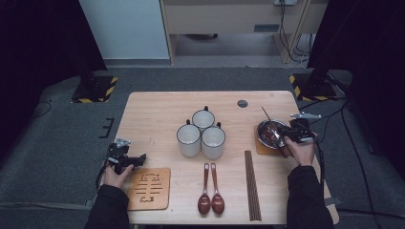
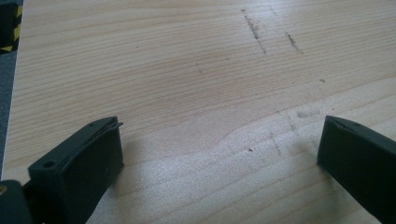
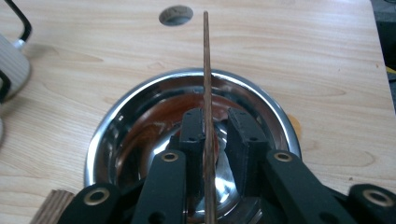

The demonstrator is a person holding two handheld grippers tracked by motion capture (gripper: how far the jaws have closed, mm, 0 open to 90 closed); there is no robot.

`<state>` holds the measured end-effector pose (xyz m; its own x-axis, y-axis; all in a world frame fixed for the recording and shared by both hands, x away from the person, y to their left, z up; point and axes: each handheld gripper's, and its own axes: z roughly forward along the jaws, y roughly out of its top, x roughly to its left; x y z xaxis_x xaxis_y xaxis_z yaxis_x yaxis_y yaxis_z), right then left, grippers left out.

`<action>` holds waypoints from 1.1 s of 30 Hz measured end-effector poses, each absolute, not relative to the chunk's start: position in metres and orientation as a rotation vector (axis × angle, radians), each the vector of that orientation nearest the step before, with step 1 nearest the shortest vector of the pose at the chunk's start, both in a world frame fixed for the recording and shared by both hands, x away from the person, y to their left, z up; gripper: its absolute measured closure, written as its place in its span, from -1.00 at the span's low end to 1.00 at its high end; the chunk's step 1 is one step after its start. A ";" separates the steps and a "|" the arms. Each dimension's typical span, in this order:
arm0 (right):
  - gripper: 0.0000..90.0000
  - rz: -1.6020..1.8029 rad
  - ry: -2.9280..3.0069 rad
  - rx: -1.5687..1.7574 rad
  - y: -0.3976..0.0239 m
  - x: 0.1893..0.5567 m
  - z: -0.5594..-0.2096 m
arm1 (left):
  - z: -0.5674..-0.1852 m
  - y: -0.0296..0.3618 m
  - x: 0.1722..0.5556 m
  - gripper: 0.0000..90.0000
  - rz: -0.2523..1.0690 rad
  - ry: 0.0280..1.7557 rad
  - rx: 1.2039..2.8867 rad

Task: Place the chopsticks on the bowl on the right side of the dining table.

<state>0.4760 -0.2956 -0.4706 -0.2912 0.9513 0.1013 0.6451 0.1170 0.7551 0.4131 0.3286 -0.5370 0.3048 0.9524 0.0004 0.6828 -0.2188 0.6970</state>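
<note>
A shiny steel bowl (image 1: 261,128) stands on an orange-brown coaster (image 1: 260,149) at the table's right side. My right gripper (image 1: 279,136) reaches into it from the near side. In the right gripper view the bowl (image 3: 116,121) lies under the right gripper (image 3: 215,116). A thin wooden chopstick (image 3: 206,56) runs between the jaws, resting against the left one, with a gap to the right one. Its far end sticks out past the bowl's rim (image 1: 265,114). My left gripper (image 1: 140,159) sits at the table's left edge, open over bare wood (image 2: 219,135).
Three white mugs (image 1: 201,135) cluster in the table's middle, one edging into the right gripper view (image 3: 9,60). Two dark wooden spoons (image 1: 210,191) and a bundle of chopsticks (image 1: 252,183) lie near the front. A carved wooden trivet (image 1: 149,187) sits front left. A cable hole (image 1: 242,103) is behind.
</note>
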 end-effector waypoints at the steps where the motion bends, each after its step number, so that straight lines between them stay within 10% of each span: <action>1: 0.66 1.020 1.981 1.551 -0.296 0.475 -0.469 | -0.537 0.329 0.413 -1.00 0.588 1.447 1.983; 33: 0.00 1.164 1.911 1.417 -0.261 0.422 -0.412 | -0.537 0.329 0.413 -1.00 0.588 1.447 1.983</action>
